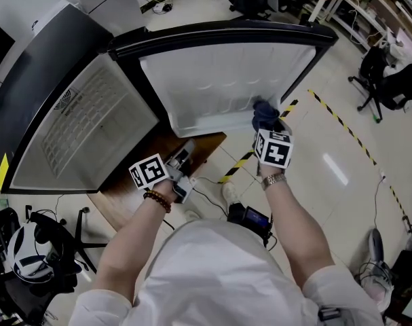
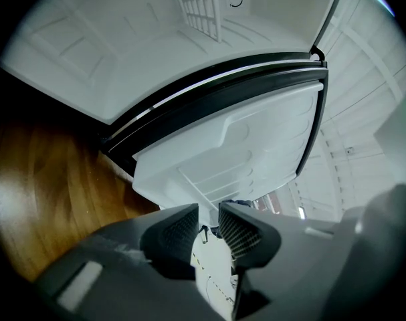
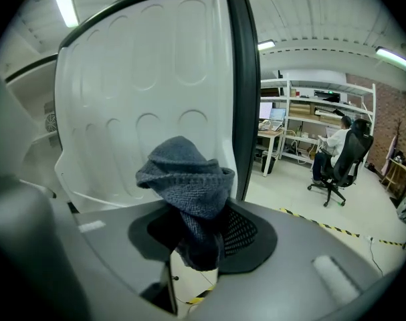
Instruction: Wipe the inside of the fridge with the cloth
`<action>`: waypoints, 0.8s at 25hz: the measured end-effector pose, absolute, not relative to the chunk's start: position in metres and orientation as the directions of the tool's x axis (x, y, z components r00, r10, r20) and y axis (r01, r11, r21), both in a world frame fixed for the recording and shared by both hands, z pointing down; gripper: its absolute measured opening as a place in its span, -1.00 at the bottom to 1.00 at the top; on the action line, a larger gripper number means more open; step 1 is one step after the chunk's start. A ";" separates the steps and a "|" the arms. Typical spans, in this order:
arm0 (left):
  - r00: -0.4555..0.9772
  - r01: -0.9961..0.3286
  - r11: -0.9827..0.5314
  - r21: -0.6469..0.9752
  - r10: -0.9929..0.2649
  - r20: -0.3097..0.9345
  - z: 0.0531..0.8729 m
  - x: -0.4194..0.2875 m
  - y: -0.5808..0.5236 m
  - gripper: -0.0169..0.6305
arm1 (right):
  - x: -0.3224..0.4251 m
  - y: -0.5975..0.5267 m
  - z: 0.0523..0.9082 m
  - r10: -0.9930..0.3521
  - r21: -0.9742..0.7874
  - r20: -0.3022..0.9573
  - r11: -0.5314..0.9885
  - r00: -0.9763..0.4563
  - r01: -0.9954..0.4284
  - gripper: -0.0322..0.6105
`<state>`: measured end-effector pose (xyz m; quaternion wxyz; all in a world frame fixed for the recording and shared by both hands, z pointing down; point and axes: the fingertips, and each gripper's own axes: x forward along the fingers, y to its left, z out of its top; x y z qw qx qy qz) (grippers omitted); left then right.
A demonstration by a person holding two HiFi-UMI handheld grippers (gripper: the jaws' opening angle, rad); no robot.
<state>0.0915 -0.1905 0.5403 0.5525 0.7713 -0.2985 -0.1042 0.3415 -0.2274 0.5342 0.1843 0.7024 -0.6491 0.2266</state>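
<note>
The fridge stands open, and its left half shows a pale lining with a grille. Just right of that, the left tongs hang low over a wooden board. Their jaws are a little apart with nothing between them (only floor shows through the gap). Beyond them lies the white liner of the fridge's other half, edged by a black rim. Farther right, the right tongs are clamped on the dark blue cloth, whose bunched end sits at the liner's lower right corner.
</note>
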 end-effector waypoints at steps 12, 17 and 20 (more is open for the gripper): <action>0.800 -0.350 -0.229 0.908 -0.577 0.163 0.536 0.097 -0.189 -0.64 | 0.353 -0.222 0.526 -0.835 -0.042 0.548 -0.087 0.050 -0.995 -0.48; 0.798 -0.357 -0.274 0.893 -0.587 0.139 0.521 0.093 -0.187 -0.64 | 0.343 -0.221 0.516 -0.843 -0.035 0.537 -0.042 0.016 -0.999 -0.48; 0.789 -0.373 -0.315 0.873 -0.603 0.120 0.506 0.084 -0.187 -0.66 | 0.326 -0.222 0.499 -0.859 -0.035 0.511 0.001 -0.019 -0.999 -0.48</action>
